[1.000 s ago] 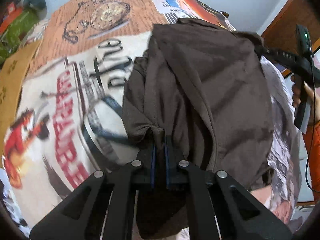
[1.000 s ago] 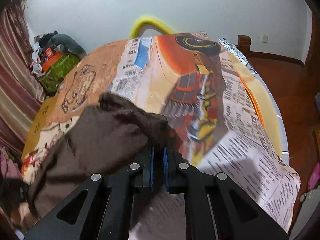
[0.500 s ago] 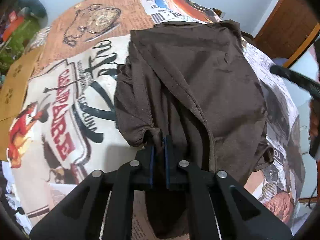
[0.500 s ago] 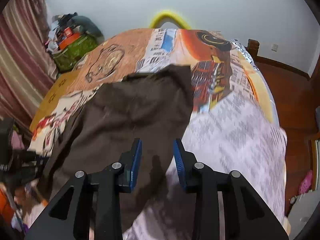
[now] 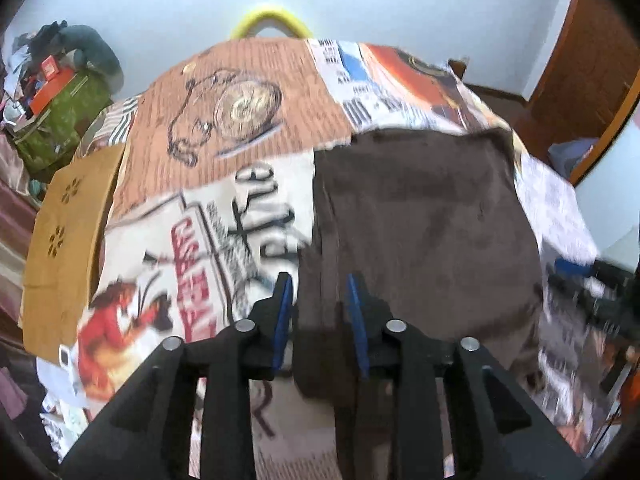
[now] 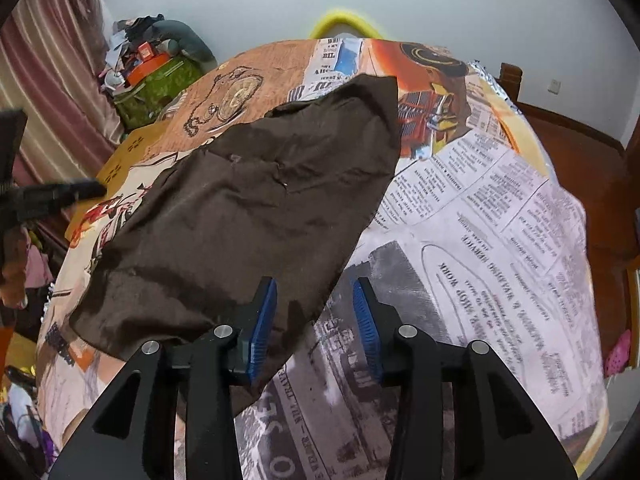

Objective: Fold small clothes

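Note:
A dark brown garment [image 5: 420,220] lies spread flat on the printed bed cover [image 5: 224,120]. My left gripper [image 5: 319,314] hovers above its near left edge, jaws opening. The cloth shows in the gap below them, and the blue pads [image 5: 282,316] do not press on it. In the right wrist view the same garment [image 6: 260,208] stretches away to the left. My right gripper [image 6: 314,326] is over its near right edge, jaws opening, nothing pinched. The left gripper [image 6: 52,196] shows blurred at the left rim, and the right gripper [image 5: 592,280] blurred at the right rim.
The bed cover [image 6: 480,240] carries newspaper and comic prints. A yellow curved bar [image 6: 346,24] rises beyond the far end. A green bag with clutter [image 6: 156,84] and a curtain [image 6: 52,80] stand to the left, a cardboard sheet [image 5: 64,248] lies on the bed's left side, and a wooden door [image 5: 588,68] is at right.
Both grippers were shut on the garment's corners and have let go. The cloth now lies flat. The left gripper has risen, and the right one has pulled back toward the near edge.

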